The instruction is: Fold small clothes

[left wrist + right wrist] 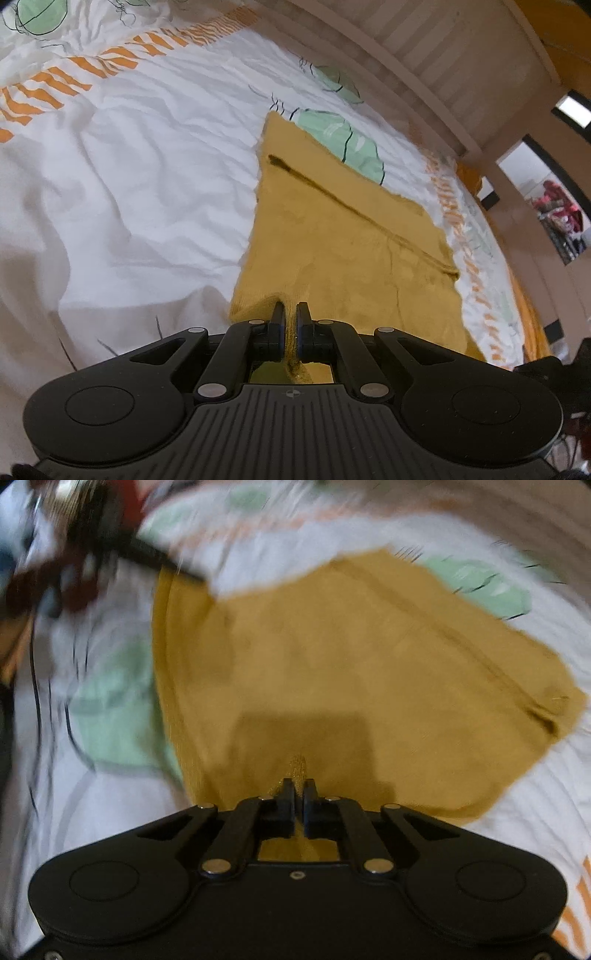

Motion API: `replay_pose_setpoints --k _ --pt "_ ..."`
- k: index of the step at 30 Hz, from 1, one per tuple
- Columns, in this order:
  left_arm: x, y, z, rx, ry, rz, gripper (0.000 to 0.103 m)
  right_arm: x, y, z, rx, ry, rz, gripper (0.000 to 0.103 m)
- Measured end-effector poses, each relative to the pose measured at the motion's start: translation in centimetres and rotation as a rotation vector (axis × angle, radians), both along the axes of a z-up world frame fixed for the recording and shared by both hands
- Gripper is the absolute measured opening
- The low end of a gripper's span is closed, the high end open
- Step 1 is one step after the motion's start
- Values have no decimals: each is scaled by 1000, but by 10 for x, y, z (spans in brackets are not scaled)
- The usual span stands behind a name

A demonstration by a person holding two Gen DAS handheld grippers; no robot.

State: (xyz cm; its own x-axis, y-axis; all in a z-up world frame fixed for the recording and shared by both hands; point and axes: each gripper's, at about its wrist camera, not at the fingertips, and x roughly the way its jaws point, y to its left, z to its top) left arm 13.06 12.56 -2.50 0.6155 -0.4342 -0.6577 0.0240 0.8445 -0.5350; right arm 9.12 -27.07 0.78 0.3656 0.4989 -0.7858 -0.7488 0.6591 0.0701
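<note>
A small mustard-yellow garment (332, 236) lies spread on a white bedsheet (147, 177). My left gripper (290, 310) is shut on the near edge of the garment, with a fold of fabric pinched between the jaws. In the right wrist view the same garment (351, 657) fills the middle, blurred by motion. My right gripper (298, 786) is shut on another part of its near edge, with fabric bunched between the jaws. A dark seam (351, 206) runs across the garment.
The sheet has green leaf prints (343, 144) and orange striped bands (92, 70). A wooden slatted bed frame (436, 70) runs along the far side. The other gripper (110, 542) shows as a dark blur at the upper left of the right wrist view.
</note>
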Motion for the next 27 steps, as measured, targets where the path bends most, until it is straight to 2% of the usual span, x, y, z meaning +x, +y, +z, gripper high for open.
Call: replay_pose_setpoints --k 5,8,14,16,19,22,26,27 --pt "19 7 19 -70 -29 21 5 17 -33 35 215 -133 -247 9" --pt "41 11 38 -68 -93 35 5 40 -50 44 293 -191 -366 9" --pt "110 19 73 -58 -223 88 5 105 -67 38 299 -256 -544 9" --pt "134 21 77 -66 -243 114 5 123 -70 33 282 -271 -584 9" --pt "162 15 74 -26 -246 125 5 147 -67 21 225 -282 -606 9" --pt "165 9 62 2 -239 71 7 156 -62 11 218 -266 -607 9" --pt "152 1 31 86 -178 -62 27 152 -65 2 216 -232 -612 9" --pt "146 -4 21 122 -164 -110 27 150 -65 0 215 -225 -616 9"
